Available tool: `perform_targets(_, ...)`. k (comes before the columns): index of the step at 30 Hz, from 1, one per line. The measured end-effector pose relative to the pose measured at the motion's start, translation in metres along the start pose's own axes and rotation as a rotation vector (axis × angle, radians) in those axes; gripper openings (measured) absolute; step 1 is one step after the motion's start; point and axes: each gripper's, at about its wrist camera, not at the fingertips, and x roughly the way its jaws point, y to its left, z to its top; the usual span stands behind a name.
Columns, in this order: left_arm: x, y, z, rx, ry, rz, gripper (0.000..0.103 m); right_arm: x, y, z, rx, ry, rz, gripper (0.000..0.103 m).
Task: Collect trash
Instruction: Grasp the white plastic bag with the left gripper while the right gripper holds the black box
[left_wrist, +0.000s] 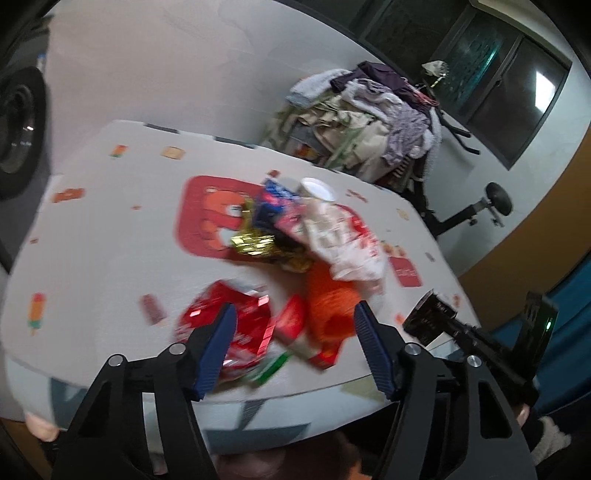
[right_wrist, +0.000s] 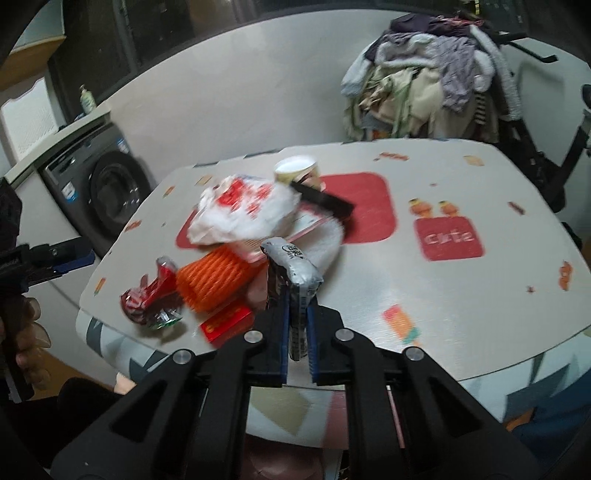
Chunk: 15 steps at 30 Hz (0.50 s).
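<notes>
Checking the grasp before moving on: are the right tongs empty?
No. In the right wrist view the right tongs are shut on a silver and black wrapper, which sticks up between the blue pads.

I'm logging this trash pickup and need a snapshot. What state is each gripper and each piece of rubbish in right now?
Right gripper: shut on the silver wrapper.
Silver wrapper: pinched upright between the fingers.
Left gripper: open, holding nothing.
Orange mesh sleeve: lying on its side.
Red wrapper: crumpled.
White plastic bag: bunched up on the pile.
Paper cup: upright behind the bag.
Gold wrapper: crumpled.
</notes>
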Motion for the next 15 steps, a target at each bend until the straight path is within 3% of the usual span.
perform_targets(5, 0.042, -0.018, 0.031, -0.034, 0.036, -0.069, 0.042, -0.006, -0.018, 0.001, 0.029, -0.022, -0.027, 0.012)
perform_targets(7, 0.059, -0.026, 0.044, -0.031, 0.040, -0.070, 0.039, -0.007, -0.021, -0.001, 0.028, -0.023, -0.032, 0.012)
perform_targets(12, 0.096, -0.044, 0.061, 0.056, 0.059, -0.004, 0.039, -0.009, -0.035, -0.005, 0.041, -0.026, -0.043, 0.012)
perform_targets(15, 0.119, -0.044, 0.065, 0.054, 0.100, 0.033, 0.039, -0.010, -0.042, -0.008, 0.058, -0.026, -0.048, 0.012)
